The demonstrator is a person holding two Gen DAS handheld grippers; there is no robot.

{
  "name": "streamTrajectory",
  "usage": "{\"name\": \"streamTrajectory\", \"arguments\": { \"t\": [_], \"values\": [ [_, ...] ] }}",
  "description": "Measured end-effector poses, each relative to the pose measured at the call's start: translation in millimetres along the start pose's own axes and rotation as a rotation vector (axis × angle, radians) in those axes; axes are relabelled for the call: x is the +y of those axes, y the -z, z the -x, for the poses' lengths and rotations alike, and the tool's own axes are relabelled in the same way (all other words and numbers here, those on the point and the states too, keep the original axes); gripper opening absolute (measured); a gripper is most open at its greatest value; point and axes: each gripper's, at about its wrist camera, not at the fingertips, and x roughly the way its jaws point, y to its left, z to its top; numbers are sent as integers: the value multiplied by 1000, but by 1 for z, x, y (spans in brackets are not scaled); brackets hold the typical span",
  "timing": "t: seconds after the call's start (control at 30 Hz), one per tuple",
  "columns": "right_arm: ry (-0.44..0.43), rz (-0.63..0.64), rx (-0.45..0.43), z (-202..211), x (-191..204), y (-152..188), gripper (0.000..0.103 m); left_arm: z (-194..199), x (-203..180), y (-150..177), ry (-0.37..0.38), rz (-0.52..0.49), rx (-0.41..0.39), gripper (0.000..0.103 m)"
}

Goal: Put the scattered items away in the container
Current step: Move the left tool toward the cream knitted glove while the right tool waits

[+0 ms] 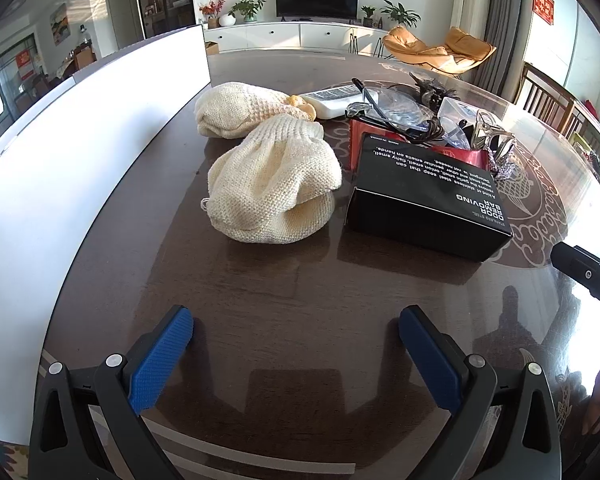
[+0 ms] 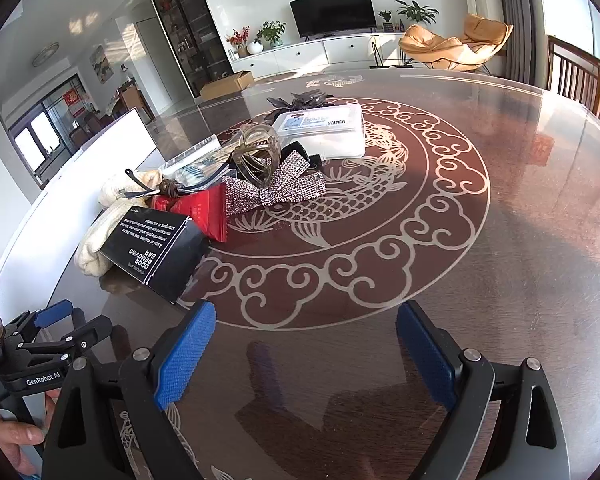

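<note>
A white container (image 1: 80, 152) stands along the table's left side; it also shows in the right wrist view (image 2: 116, 140). Two cream knit items (image 1: 272, 188) lie beside it. A black box (image 1: 432, 196) (image 2: 156, 252), a red packet (image 2: 204, 212), a rhinestone bow (image 2: 276, 192), a hair claw (image 2: 256, 156) and a clear plastic case (image 2: 324, 132) lie in a pile. My left gripper (image 1: 296, 356) is open and empty, short of the knit items. My right gripper (image 2: 304, 356) is open and empty over the bare table, to the right of the box.
The dark glossy table (image 2: 500, 240) has a fish pattern at its centre. A white flat device (image 1: 336, 98) lies behind the knit items. Wooden chairs (image 2: 580, 76) stand at the table's right side. The left gripper's body (image 2: 40, 356) shows at the lower left of the right wrist view.
</note>
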Motion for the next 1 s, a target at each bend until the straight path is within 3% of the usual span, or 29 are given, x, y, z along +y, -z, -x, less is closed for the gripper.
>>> {"name": "streamTrajectory", "arguments": {
  "t": [0.43, 1.0],
  "values": [
    [-1, -1, 0, 0, 0, 0, 93, 1, 4, -1, 13, -21, 22, 103],
    [-2, -1, -1, 0, 0, 0, 93, 2, 5, 2, 18, -25, -14, 103]
  ]
}}
